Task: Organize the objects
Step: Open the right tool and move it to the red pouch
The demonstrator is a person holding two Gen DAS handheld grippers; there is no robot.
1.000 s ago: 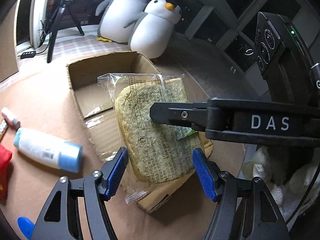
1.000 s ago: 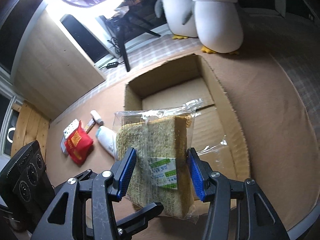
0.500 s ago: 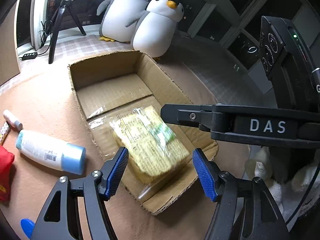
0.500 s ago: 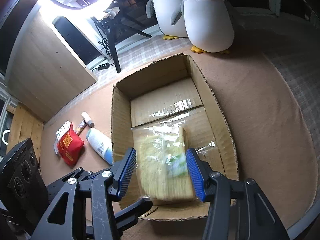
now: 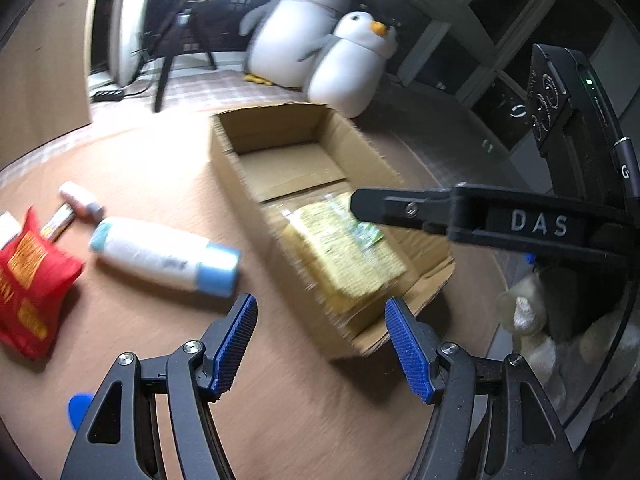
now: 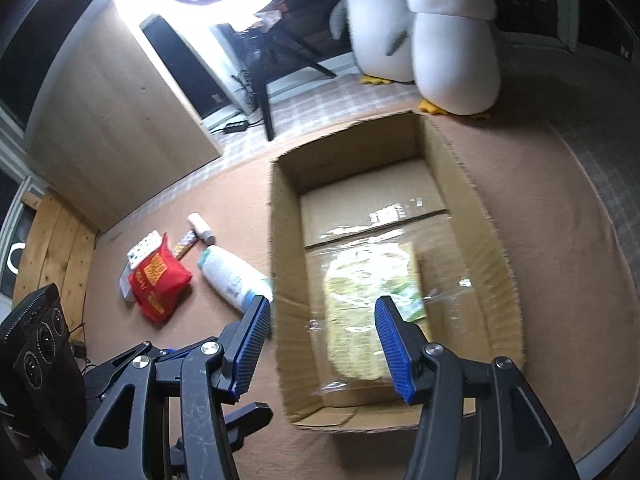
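1. Cardboard box sits open in the centre of the right wrist view. The wrapped bread packet lies flat on its floor, in the near half; the far half is bare.
2. Right gripper: jaws opening, nothing clamped. The packet shows between the blue pads but lies below them on the box floor, untouched. In the left wrist view one of its black fingers crosses the middle right of the frame above the packet.
3. Left gripper: released, empty, hanging over bare tabletop at lower centre, just beside the near corner of the box.
4. Step in hand, as judged: packet placed, so the drop-off is complete and a new pick comes next.
5. Left on the table, left of the box: white bottle with a pale blue cap, lying on its side; red snack pouch at the far left; small white tube beyond the bottle.
6. Next move probably calls for taking the bottle, nearest the left claw. It is round and may roll; grip across the body.
7. Obstacles: the near box wall stands between bottle and box floor, so the load must be lifted over it. Two plush penguins stand behind the box at upper centre, clear of the work.
8. Motion blur in the left view; label details unreadable.
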